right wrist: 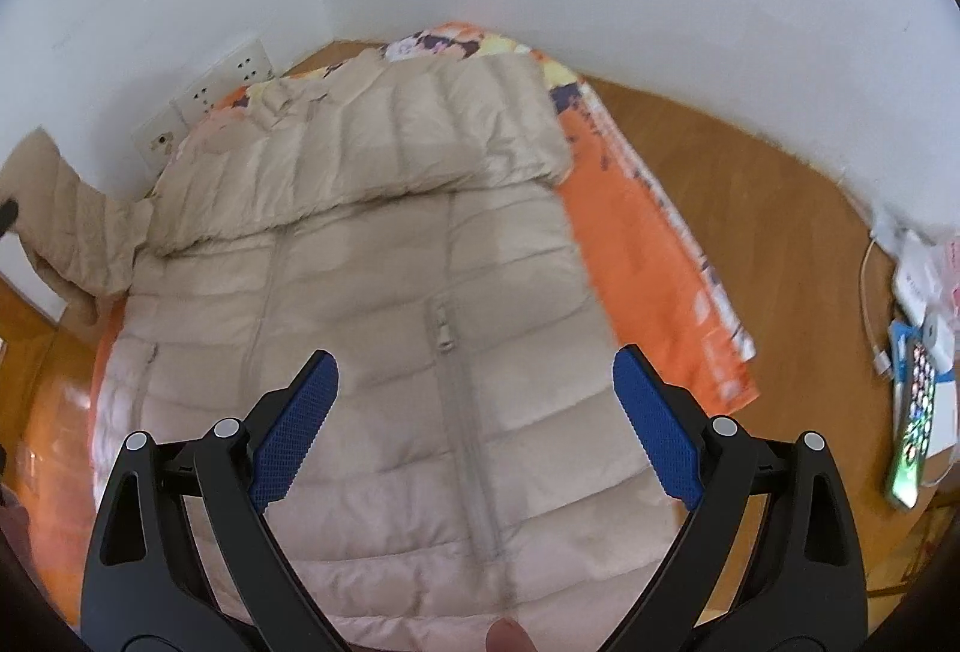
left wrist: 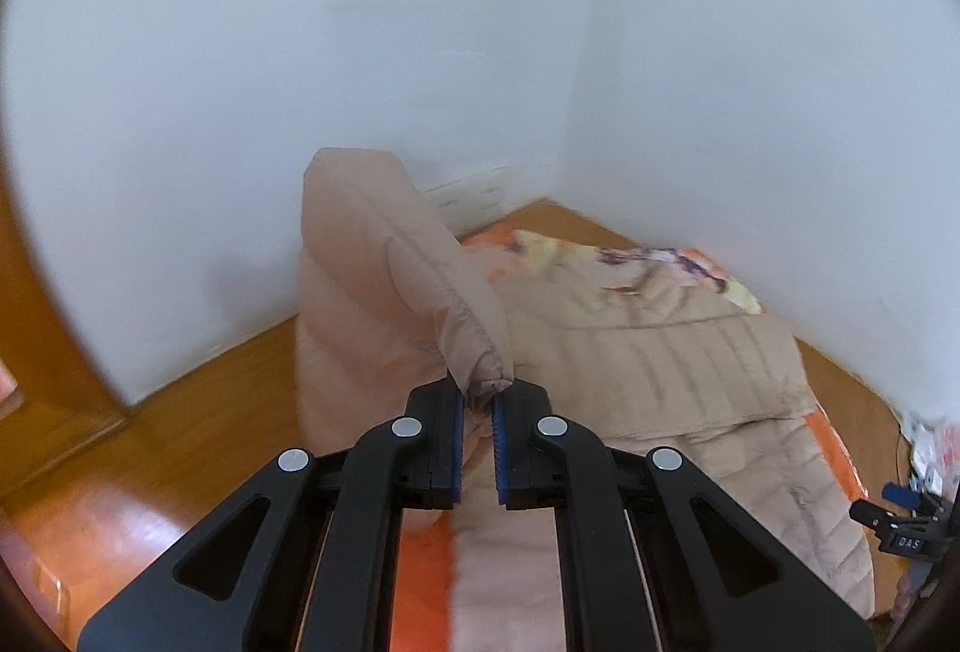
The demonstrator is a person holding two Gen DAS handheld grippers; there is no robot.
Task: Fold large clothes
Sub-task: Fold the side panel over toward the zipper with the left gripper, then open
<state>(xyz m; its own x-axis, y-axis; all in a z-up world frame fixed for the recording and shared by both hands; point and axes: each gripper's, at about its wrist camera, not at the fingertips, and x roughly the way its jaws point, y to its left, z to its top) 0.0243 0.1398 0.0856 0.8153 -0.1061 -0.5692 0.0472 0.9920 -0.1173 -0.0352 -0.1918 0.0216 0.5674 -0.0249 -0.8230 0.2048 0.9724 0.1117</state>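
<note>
Left tool [left wrist: 480, 400] clamped on raised sleeve cuff [left wrist: 480, 367] of beige puffer jacket [right wrist: 384, 304] (right tool [right wrist: 474, 382] wide above it).

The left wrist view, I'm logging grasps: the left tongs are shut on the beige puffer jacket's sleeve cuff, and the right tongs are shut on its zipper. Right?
Not quite. The left tongs do clamp the sleeve cuff of the beige puffer jacket, but the right wrist view shows the right tongs wide open above the zipper, gripping nothing.

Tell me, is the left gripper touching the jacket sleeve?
Touching: in the left wrist view, the left gripper has its jaws pinched on the sleeve cuff.
</note>
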